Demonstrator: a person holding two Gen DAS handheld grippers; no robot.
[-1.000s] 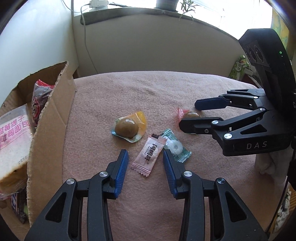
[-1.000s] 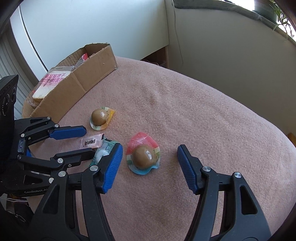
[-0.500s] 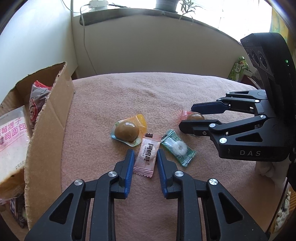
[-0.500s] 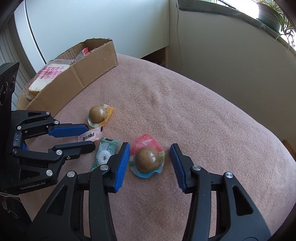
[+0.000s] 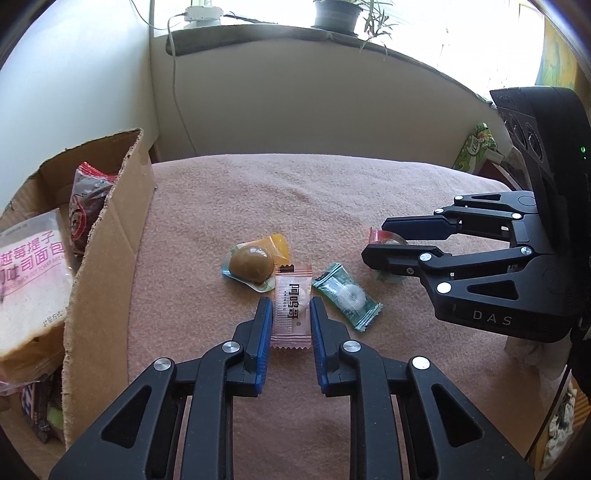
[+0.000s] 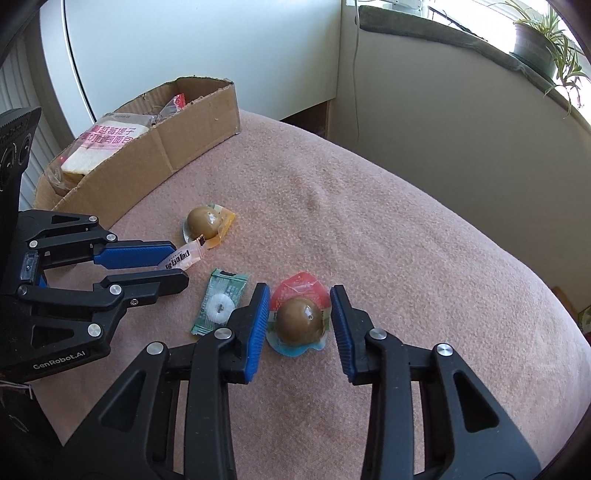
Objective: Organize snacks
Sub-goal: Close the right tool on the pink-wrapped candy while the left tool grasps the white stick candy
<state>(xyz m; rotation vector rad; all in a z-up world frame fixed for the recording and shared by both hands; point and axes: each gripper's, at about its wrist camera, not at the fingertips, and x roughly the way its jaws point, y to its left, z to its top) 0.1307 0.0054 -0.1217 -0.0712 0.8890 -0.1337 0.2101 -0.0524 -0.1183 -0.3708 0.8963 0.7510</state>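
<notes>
On the pink blanket [image 5: 295, 192] lie a pink candy [image 5: 291, 306], a green mint candy [image 5: 345, 295], a yellow-wrapped egg [image 5: 253, 264] and a red-wrapped egg [image 6: 299, 319]. My left gripper [image 5: 290, 306] is shut on the pink candy, a pad against each long side. The pink candy [image 6: 181, 258] shows lifted at one end between those fingers. My right gripper [image 6: 298, 295] straddles the red-wrapped egg and its jaws are closing. Its left pad touches the wrapper's edge and a thin gap remains on the right. The cardboard box [image 5: 110, 258] stands to the left.
The box holds a bread pack [image 5: 29, 266] and a dark red snack bag [image 5: 88, 206]. A wall and a window sill with a potted plant [image 5: 336, 11] stand behind the blanket. A green packet [image 5: 476, 147] lies past the far right edge.
The left jaws closed in from wide apart onto the pink candy. The right jaws narrowed around the red-wrapped egg. Neither hand shifted much.
</notes>
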